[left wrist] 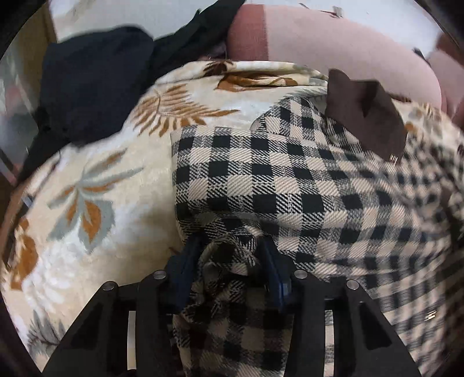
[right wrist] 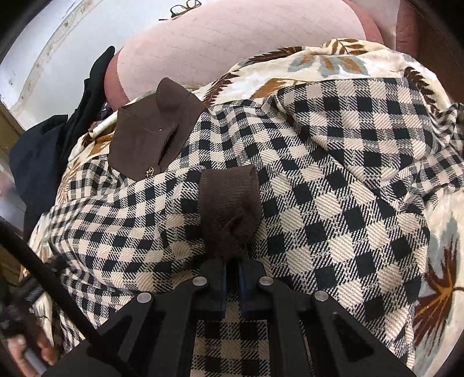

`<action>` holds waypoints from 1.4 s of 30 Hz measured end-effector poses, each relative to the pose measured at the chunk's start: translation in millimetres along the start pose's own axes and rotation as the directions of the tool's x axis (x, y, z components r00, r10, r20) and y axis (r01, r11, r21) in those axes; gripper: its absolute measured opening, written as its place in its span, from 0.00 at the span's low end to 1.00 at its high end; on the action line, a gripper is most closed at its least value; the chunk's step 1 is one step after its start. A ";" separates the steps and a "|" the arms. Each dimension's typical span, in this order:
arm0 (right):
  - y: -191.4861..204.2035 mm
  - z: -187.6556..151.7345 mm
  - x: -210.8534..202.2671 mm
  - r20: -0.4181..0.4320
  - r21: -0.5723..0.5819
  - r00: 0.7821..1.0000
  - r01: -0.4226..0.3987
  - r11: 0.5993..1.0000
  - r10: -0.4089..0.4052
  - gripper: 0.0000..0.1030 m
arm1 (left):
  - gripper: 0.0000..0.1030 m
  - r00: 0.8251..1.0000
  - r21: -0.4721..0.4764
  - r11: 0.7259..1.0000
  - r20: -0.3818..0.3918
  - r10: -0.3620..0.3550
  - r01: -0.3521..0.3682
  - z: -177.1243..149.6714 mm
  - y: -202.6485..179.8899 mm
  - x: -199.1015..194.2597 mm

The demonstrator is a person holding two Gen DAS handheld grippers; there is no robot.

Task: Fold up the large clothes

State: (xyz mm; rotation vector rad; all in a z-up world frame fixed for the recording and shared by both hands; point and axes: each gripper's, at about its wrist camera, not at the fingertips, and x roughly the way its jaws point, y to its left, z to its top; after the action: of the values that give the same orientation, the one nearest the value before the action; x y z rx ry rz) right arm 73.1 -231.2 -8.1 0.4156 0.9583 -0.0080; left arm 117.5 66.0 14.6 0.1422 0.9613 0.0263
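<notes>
In the left wrist view, a dark navy garment (left wrist: pixel 95 78) is heaped at the upper left on a cream blanket with a leaf print (left wrist: pixel 95 179), which fills the left half of the frame. At bottom center the left gripper (left wrist: pixel 230 258) is clenched on a bunched fold of the checked coat (left wrist: pixel 261 179), a black-and-beige woven plaid spread from center to the right edge. Its brown collar (left wrist: pixel 365 116) sits at the upper right, before a pink cushion (left wrist: pixel 333 40).

In the right wrist view, the navy garment (right wrist: pixel 37 162) lies at the left edge and the collar (right wrist: pixel 150 136) left of center. The coat (right wrist: pixel 333 179) covers the middle and right over the blanket (right wrist: pixel 333 61). The right gripper (right wrist: pixel 232 278), bottom center, is pinched tight on the brown cuff (right wrist: pixel 229 200). Eyeglasses (right wrist: pixel 185 6) rest at the top.
</notes>
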 end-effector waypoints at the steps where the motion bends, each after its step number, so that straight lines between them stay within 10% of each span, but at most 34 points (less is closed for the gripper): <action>1: -0.5 0.1 0.0 0.001 -0.001 1.000 -0.003 1.000 0.003 0.07 | 0.44 1.000 0.021 1.000 0.007 0.022 -0.022 -1.0 -4.2 0.1; 11: -78.2 11.7 -106.6 0.173 0.030 0.983 0.051 0.998 -0.056 0.17 | 0.46 0.998 0.042 0.998 -0.020 0.054 -0.053 2.4 -6.2 -1.1; 16: -169.0 23.2 -165.5 0.267 0.035 0.892 0.370 0.929 -0.365 0.61 | 0.46 0.995 0.098 0.991 0.026 0.092 -0.094 -3.4 -13.9 -4.6; 19: -216.5 21.6 -171.0 0.259 0.060 0.844 0.472 0.880 -0.470 0.61 | 0.46 0.996 0.102 0.991 0.029 0.088 -0.091 -3.9 -13.4 -6.0; 29: -231.1 15.9 -122.4 0.243 -0.053 0.855 0.483 0.874 -0.457 0.59 | 0.46 0.996 0.102 0.995 0.087 0.000 -0.008 -6.1 -12.5 -57.6; 32: -239.7 15.7 -101.8 0.182 -0.067 0.867 0.481 0.874 -0.464 0.29 | 0.46 0.990 0.123 0.991 0.130 -0.060 0.044 -6.4 -20.8 -86.7; 33: -241.9 16.2 -100.8 0.172 -0.059 0.871 0.475 0.878 -0.460 0.03 | 0.46 0.986 0.134 0.989 0.140 -0.085 0.066 -5.8 -26.1 -96.3; 38: -255.4 22.8 -140.6 0.224 0.122 0.921 0.297 0.947 -0.318 0.03 | 0.46 0.958 0.153 0.965 0.161 -0.238 0.213 -3.3 -51.4 -128.0; 42: -243.4 25.5 -173.4 0.288 0.178 0.957 -0.031 0.984 -0.022 0.04 | 0.55 0.898 0.131 0.902 0.115 -0.426 0.411 -1.7 -73.9 -140.0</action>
State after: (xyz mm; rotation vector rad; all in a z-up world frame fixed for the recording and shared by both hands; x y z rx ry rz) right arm -53.3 -494.6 59.6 0.5671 0.6689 -0.1495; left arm 32.9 -19.0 118.0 0.0282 0.8346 -0.4285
